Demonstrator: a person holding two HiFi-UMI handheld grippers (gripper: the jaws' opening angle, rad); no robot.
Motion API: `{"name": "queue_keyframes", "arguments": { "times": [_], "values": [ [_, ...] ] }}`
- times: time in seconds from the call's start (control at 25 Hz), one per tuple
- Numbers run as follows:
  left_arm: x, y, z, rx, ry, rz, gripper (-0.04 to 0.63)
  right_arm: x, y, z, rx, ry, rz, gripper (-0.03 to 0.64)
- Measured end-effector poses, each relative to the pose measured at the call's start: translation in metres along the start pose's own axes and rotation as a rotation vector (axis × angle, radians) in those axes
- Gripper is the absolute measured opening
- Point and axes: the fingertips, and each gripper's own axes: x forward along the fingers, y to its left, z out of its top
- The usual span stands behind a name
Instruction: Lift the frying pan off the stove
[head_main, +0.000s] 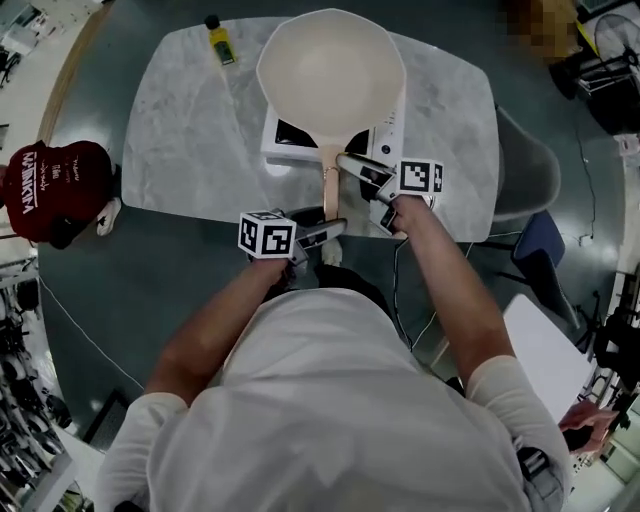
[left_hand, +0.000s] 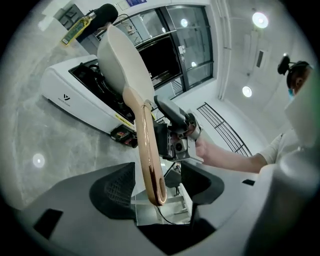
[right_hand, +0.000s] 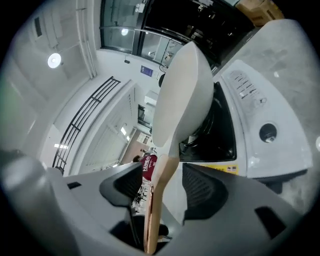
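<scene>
A cream frying pan (head_main: 330, 70) sits over a white induction stove (head_main: 388, 132) on the marble table (head_main: 180, 130). Its wooden handle (head_main: 330, 185) points toward me. My left gripper (head_main: 325, 228) is at the handle's free end. In the left gripper view the handle (left_hand: 145, 145) runs between the jaws of that gripper (left_hand: 157, 187) with a gap on each side, so it is open. My right gripper (head_main: 362, 180) stands further up the handle, nearer the pan. In the right gripper view the handle (right_hand: 162, 180) passes between the spread pads of that gripper (right_hand: 162, 187), ungripped.
A small yellow bottle (head_main: 220, 40) stands at the table's far left. A grey chair (head_main: 525, 170) is beside the table's right edge. A person in a red shirt (head_main: 55, 185) is on the floor side at the left. Cables hang below the table's near edge.
</scene>
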Motion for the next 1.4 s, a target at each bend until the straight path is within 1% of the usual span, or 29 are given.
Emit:
{"name": "queue_keyframes", "arguments": {
  "times": [0.16,0.4,0.44,0.52,0.6,0.64,0.68,0.88,1.08,1.4],
  "values": [
    [0.008,0.001,0.006,-0.043,-0.038,0.012,0.275,0.022,0.004,0.005,0.025,0.082,0.077,0.27],
    [0.012,0.008,0.017,-0.08,-0.068,0.017,0.272,0.055,-0.001,0.004,0.072,0.183,0.133,0.268],
    [0.013,0.01,0.017,-0.087,-0.075,0.016,0.26,0.059,-0.002,0.003,0.08,0.193,0.142,0.265],
    [0.013,0.015,0.017,-0.092,-0.087,0.025,0.197,0.068,-0.005,0.002,0.101,0.201,0.162,0.254],
    [0.013,0.022,0.017,-0.096,-0.091,0.043,0.149,0.073,-0.008,0.004,0.118,0.194,0.173,0.217],
    [0.013,0.024,0.017,-0.101,-0.092,0.046,0.14,0.075,-0.009,0.005,0.122,0.189,0.175,0.192],
    [0.013,0.024,0.017,-0.105,-0.091,0.047,0.137,0.076,-0.01,0.006,0.12,0.186,0.174,0.179],
    [0.01,0.02,0.019,-0.097,-0.097,0.034,0.134,0.075,-0.006,0.007,0.099,0.166,0.162,0.176],
    [0.008,0.004,0.025,-0.076,-0.1,-0.017,0.137,0.071,0.0,0.011,0.117,0.123,0.164,0.175],
    [-0.008,-0.014,0.026,-0.045,-0.058,-0.082,0.137,0.06,0.018,0.014,0.118,0.034,0.139,0.175]
  ]
}}
